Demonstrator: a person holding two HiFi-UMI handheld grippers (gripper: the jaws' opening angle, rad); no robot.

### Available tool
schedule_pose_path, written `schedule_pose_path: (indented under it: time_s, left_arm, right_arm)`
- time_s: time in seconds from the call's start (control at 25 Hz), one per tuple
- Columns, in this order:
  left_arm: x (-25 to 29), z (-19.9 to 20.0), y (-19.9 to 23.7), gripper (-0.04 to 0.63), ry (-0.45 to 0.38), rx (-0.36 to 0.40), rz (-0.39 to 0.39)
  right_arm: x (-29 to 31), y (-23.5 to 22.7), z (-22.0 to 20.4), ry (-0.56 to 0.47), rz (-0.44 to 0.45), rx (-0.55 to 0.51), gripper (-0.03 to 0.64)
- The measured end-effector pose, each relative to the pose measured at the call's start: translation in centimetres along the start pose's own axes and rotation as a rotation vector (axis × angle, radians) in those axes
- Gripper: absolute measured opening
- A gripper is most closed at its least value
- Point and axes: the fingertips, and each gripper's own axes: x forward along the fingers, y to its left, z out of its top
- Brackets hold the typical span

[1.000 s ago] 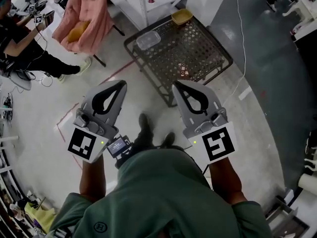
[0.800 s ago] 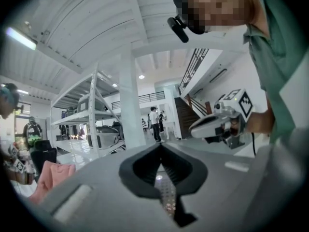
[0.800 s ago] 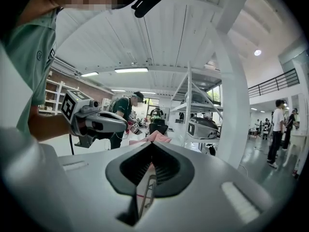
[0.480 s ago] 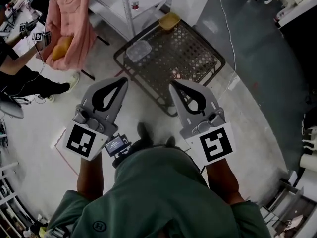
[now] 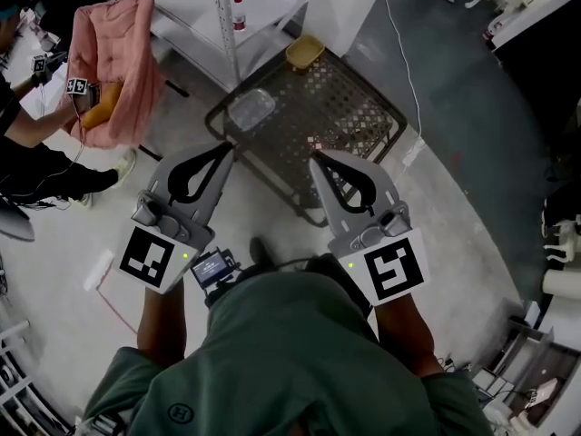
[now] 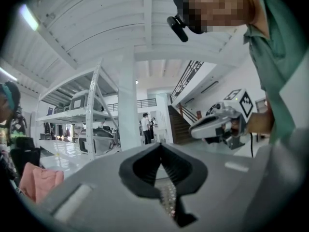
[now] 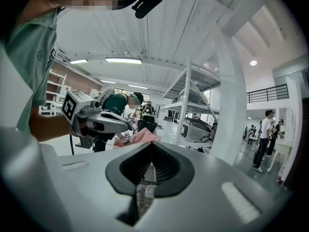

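Just ahead of the left gripper (image 5: 225, 149) and right gripper (image 5: 315, 161), a clear container (image 5: 251, 109) and yellow bowl (image 5: 306, 52) are sitting untouched on the mesh table (image 5: 359, 107). Both are hovering closed, gripping nothing.

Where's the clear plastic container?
In the head view, the clear plastic container lies on the mesh table, at its left corner, just ahead of the left gripper.

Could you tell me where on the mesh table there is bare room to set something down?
The mesh table is bare across its right half, between the yellow bowl at the far corner and the right rim. The left side is more crowded: the clear container sits there, just beyond the left gripper.
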Motion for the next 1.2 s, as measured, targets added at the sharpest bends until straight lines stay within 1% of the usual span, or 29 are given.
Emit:
schedule_pose_path:
  time_s: [0.12, 0.28, 0.48, 0.6, 0.76, 0.96, 1.2]
  left_arm:
    - [0.3, -0.5, 0.6, 0.003, -0.010, -0.012, 0.005]
    - [1.6, -0.8, 0.1, 0.003, 0.010, -0.017, 0.028]
    - [3.8, -1.0, 1.4, 0.003, 0.040, -0.009, 0.102]
    - [5.9, -0.8, 2.3, 0.003, 0.058, -0.006, 0.150]
    - [9.7, -0.5, 2.6, 0.003, 0.078, 0.002, 0.187]
    - [13.1, -1.0, 3.3, 0.003, 0.101, 0.004, 0.241]
    - [14.8, -0.7, 4.2, 0.003, 0.131, 0.005, 0.326]
  right_arm:
    - [0.5, -0.2, -0.5, 0.016, 0.006, -0.008, 0.006]
    - [0.3, -2.0, -1.4, 0.025, 0.029, 0.001, 0.006]
    - [2.1, -4.7, -2.0, -0.007, 0.105, 0.000, 0.006]
    - [3.5, -7.0, -2.4, -0.017, 0.159, 0.005, 0.006]
    - [4.3, -11.0, -2.8, -0.028, 0.206, 0.003, 0.006]
    - [6.0, -14.3, -4.2, -0.036, 0.273, 0.009, 0.006]
    - [7.2, -16.6, -4.1, -0.066, 0.348, 0.019, 0.006]
